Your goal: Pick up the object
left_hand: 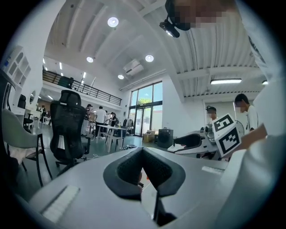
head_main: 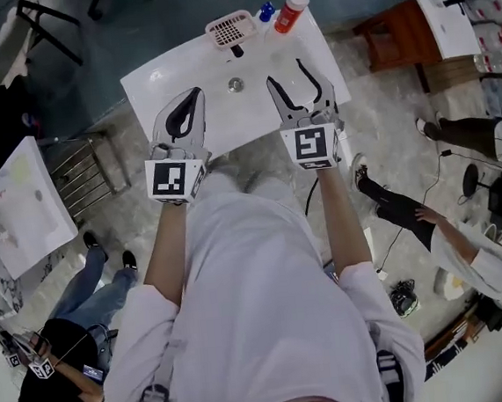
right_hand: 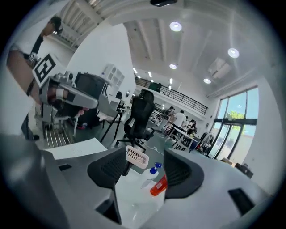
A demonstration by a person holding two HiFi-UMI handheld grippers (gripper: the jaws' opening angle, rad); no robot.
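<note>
A pink slotted plastic basket [head_main: 231, 28], a blue-capped spray bottle [head_main: 265, 12] and an orange bottle [head_main: 289, 12] with a white cap crowd the far edge of the smooth white table [head_main: 169, 80]. Open tabletop lies nearer. Over it, the left gripper [head_main: 192, 97] has its dark ribbed pads pressed together on nothing, while the right gripper [head_main: 285, 71] gapes wide, empty.

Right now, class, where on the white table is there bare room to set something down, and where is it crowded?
Bare: the left part of the white table, from its left edge to the small round object. Crowded: the far edge, where pink basket, blue-capped bottle and red bottle cluster; the left gripper and right gripper cover the near edge.
</note>
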